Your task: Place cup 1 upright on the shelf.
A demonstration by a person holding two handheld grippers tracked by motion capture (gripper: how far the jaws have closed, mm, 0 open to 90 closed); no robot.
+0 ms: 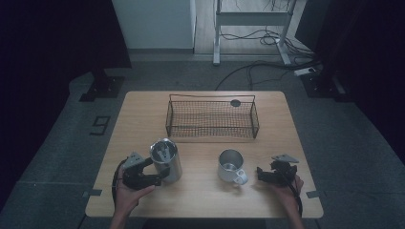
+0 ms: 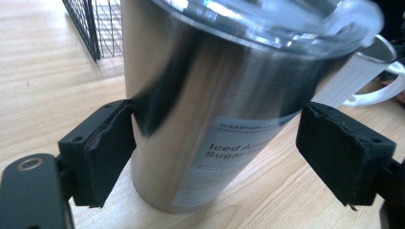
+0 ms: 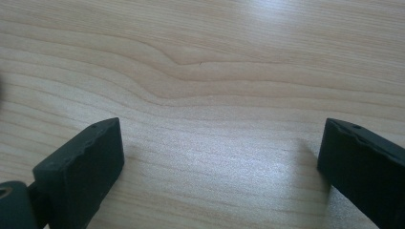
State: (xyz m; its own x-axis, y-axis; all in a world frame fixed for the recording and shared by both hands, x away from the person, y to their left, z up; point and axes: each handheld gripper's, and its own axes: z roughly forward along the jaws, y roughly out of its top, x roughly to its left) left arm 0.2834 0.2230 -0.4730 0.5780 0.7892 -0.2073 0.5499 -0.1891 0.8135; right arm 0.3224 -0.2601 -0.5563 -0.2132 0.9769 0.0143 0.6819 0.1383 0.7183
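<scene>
Left hand-held gripper (image 2: 215,157) is clamped low on the steel tumbler (image 2: 224,95), pads on both sides, though the right pad's contact looks a bit iffy. Slick, tapered metal with a clear lid and printed label, so it could slip or tip when lifted. Right hand-held gripper (image 3: 219,167) sits wide open over bare bench (image 3: 200,57).

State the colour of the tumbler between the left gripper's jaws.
Shiny silver steel tumbler with a pale printed label, clearest in the left gripper view.

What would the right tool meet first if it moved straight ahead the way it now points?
Probably the white mug: in the high view the right tool points at its handle side, with bare table between them. Depth is unclear.
</scene>
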